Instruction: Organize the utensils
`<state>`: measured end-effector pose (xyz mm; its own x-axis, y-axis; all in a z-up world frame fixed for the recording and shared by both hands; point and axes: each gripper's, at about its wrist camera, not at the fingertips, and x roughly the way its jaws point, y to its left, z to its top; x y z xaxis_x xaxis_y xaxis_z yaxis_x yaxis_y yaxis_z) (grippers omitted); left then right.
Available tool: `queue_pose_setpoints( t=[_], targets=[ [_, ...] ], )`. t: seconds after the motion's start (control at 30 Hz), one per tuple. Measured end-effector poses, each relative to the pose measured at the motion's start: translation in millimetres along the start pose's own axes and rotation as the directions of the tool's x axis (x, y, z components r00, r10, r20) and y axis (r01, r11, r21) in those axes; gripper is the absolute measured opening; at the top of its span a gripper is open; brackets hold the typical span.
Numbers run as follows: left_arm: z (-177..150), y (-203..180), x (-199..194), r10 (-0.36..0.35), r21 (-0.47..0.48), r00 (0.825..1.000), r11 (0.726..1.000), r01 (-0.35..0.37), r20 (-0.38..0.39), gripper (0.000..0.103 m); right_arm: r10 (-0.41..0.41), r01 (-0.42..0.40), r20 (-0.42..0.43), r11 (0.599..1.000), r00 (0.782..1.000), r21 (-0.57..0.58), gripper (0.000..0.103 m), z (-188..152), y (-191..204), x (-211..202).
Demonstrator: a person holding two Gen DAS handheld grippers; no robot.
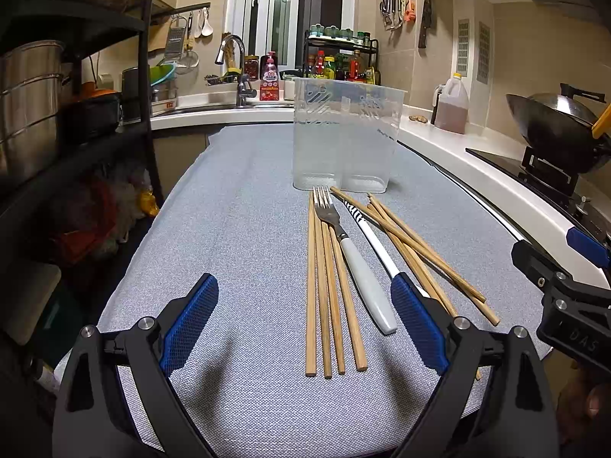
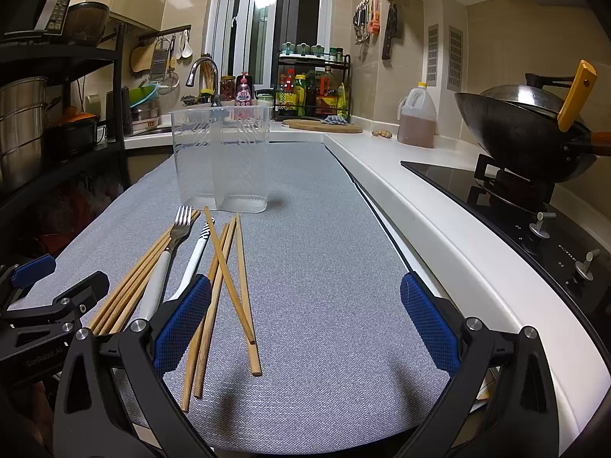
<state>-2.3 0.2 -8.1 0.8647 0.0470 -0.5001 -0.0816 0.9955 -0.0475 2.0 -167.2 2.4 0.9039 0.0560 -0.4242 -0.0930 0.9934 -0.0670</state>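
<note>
Worktop's covered with a grey mat [image 1: 248,229], and on that sit a clear plastic holder [image 1: 343,137], loose wooden chopsticks [image 1: 324,297], a white-handled fork [image 1: 355,263] and a striped white stick [image 1: 372,240].

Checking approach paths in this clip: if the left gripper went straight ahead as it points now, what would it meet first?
Probably the four parallel wooden chopsticks lying between its open jaws, with the fork beside them; the clear container stands farther on. Height above the mat is unclear.
</note>
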Motion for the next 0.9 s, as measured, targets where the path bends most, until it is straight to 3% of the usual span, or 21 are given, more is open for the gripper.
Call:
queue_pose_setpoints(
  t=[0.2, 0.27, 0.43, 0.5, 0.67, 0.73, 0.9],
  targets=[
    [0.2, 0.6, 0.0, -0.001, -0.001, 1.000, 1.000, 0.001, -0.001, 0.088, -0.002, 0.002, -0.001, 1.000, 1.000, 0.000, 0.097, 0.0, 0.5, -0.5],
    [0.0, 0.1, 0.2, -0.001, 0.000, 1.000, 1.000, 0.001, -0.002, 0.088, 0.001, -0.001, 0.003, 1.000, 1.000, -0.001, 0.092, 1.7, -0.4, -2.0],
    [-0.5, -1.6, 2.5, -0.010, -0.002, 1.000, 1.000, 0.010, -0.025, 0.077, 0.055, -0.048, -0.059, 0.993, 0.997, 0.111, 0.045, -0.3, -23.7, 15.2],
    [-0.8, 0.0, 6.0, -0.016, -0.012, 0.999, 1.000, 0.015, -0.051, 0.066, 0.105, -0.089, -0.103, 0.984, 0.989, 0.157, 0.037, -3.3, -31.7, 26.2],
    [-5.4, 5.7, 14.2, -0.029, -0.023, 0.993, 0.999, 0.027, -0.118, 0.042, 0.251, -0.223, -0.149, 0.958, 0.956, 0.180, 0.036, -8.3, -25.4, 42.7],
    [-7.3, 7.3, 16.9, -0.037, -0.025, 0.990, 0.999, 0.034, -0.139, 0.035, 0.273, -0.245, -0.179, 0.955, 0.945, 0.166, 0.036, -12.8, -16.4, 47.4],
    [-11.1, 8.1, 20.5, -0.050, -0.023, 0.984, 0.999, 0.046, -0.171, 0.027, 0.329, -0.311, -0.240, 0.944, 0.913, 0.112, 0.033, -25.5, 8.5, 52.4]
  ],
)
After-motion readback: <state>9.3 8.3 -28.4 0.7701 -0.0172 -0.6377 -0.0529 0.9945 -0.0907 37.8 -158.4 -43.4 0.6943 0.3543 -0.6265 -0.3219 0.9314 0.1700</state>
